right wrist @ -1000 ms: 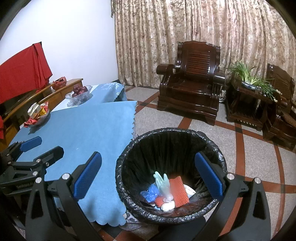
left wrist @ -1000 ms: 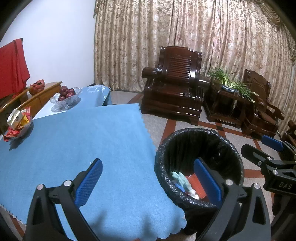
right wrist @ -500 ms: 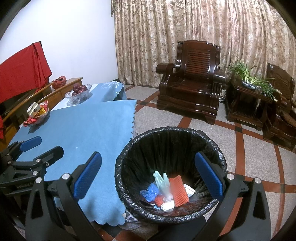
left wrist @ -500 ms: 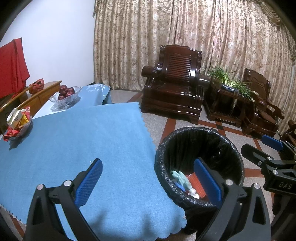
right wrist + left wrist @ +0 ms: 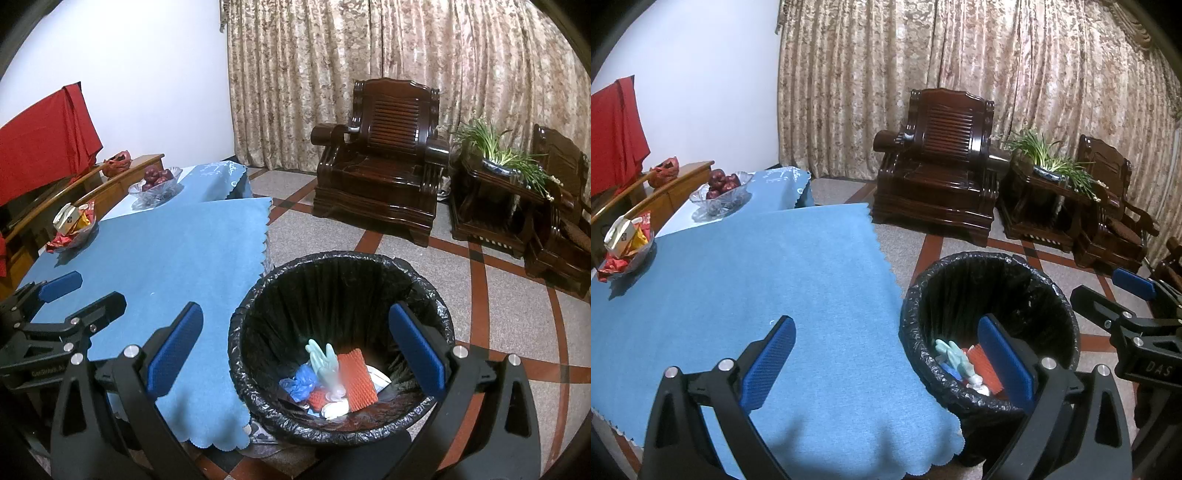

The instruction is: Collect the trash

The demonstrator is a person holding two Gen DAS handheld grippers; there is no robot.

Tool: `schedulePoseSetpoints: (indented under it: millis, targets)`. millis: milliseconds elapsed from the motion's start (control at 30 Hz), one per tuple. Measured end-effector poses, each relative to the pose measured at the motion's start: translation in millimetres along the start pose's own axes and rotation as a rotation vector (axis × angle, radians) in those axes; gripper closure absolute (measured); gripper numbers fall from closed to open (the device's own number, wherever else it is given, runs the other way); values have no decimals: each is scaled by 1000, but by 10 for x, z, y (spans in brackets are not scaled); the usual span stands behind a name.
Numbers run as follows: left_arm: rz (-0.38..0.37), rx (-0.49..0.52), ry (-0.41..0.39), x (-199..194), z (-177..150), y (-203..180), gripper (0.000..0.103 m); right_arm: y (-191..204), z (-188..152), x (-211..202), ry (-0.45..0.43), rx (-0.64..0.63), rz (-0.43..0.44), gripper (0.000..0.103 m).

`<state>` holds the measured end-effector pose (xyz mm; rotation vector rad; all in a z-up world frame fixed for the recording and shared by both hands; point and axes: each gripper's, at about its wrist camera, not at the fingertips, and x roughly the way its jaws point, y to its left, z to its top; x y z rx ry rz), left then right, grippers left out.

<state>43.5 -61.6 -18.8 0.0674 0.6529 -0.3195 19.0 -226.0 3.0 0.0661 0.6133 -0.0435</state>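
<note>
Little has shifted since the earlier frames; both grippers are held nearly as before, and collection is judged nearly finished.

Left wrist view: beside the bin (image 5: 990,291), the cloth-covered desk (image 5: 768,280) is seen bare of litter; the left gripper (image 5: 886,363) is held with fingers apart, empty. Right wrist view: inside the crinkled black liner of the bin (image 5: 343,295), the trash (image 5: 332,376) is seen — a ribbed orange sheet, pale rubbery glove, crumpled blue plastic; the right gripper (image 5: 295,350) is spread wide, empty.

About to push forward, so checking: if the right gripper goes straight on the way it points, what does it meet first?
Probably the trash bin: the open, empty right gripper points into its mouth, toward the green glove on the pile. Depth is unclear.
</note>
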Motion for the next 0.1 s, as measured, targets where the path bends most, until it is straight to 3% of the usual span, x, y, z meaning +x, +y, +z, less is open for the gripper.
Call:
schedulePoseSetpoints:
  millis: [100]
  targets:
    - [0,0,0,4,17,-4,6,-5,1,12,1,1,0,5]
